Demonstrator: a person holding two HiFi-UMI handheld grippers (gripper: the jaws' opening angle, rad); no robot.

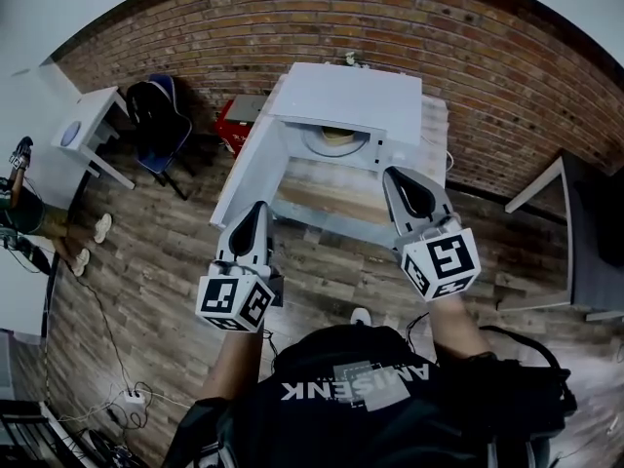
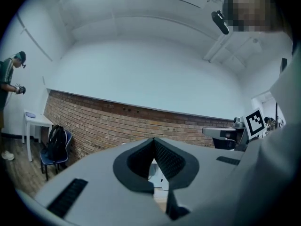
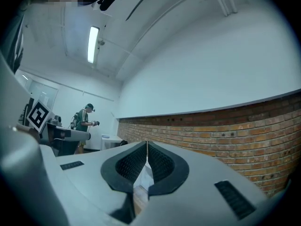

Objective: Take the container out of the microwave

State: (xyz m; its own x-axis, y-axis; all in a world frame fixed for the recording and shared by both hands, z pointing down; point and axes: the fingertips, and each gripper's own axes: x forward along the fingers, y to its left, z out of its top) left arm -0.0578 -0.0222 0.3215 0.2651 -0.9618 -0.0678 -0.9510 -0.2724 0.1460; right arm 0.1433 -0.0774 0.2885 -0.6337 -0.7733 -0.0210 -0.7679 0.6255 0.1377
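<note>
One microwave (image 1: 351,96), perhaps one container (image 1: 336,136) inside

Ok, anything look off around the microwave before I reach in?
Nothing stands out. The microwave has its door open, the container sits inside, no spill shows. The left gripper and right gripper are shut, empty.

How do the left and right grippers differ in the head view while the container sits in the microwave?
The left gripper sits lower in the head view, tip near the open microwave door; the right gripper sits higher, tip close to the microwave at its right front. The left gripper leans rightward toward its tip, the right gripper leftward. Both have jaws together, hold nothing and point toward the microwave.
</note>
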